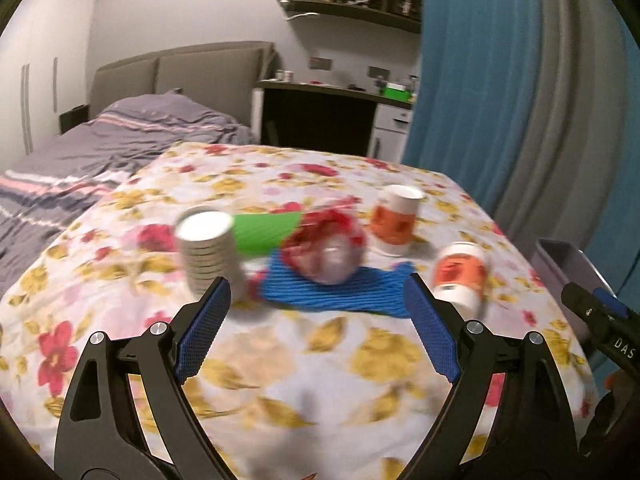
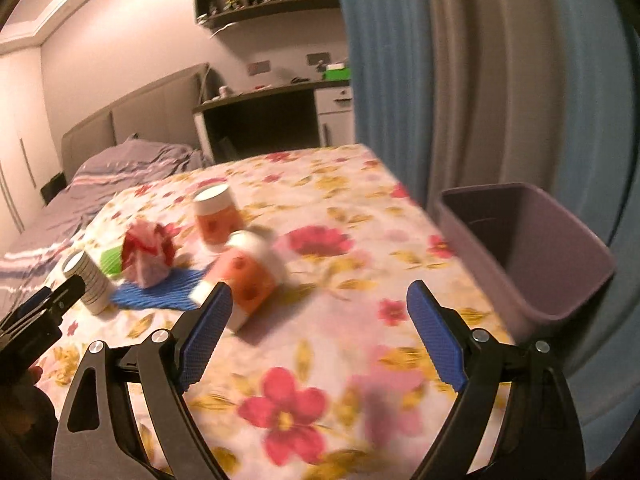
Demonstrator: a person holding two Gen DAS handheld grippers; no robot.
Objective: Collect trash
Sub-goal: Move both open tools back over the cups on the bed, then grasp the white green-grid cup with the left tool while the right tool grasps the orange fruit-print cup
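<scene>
Trash lies on a floral-clothed table [image 1: 304,360]: a striped white cup [image 1: 208,248], a green corrugated piece [image 1: 266,230], a crumpled red-and-clear wrapper [image 1: 324,246] on a blue corrugated sheet [image 1: 340,290], an upright orange-and-white cup [image 1: 396,220] and a tilted one [image 1: 460,276]. My left gripper [image 1: 318,300] is open and empty, just short of the blue sheet. My right gripper [image 2: 320,304] is open and empty; the tilted orange cup [image 2: 248,276] lies by its left finger. The wrapper [image 2: 146,254] and striped cup [image 2: 90,280] sit further left.
A purple bin [image 2: 532,248] stands off the table's right edge, also seen in the left wrist view [image 1: 568,268]. Blue and grey curtains [image 2: 480,80] hang behind it. A bed [image 1: 100,148] and a desk [image 1: 332,100] lie beyond the table.
</scene>
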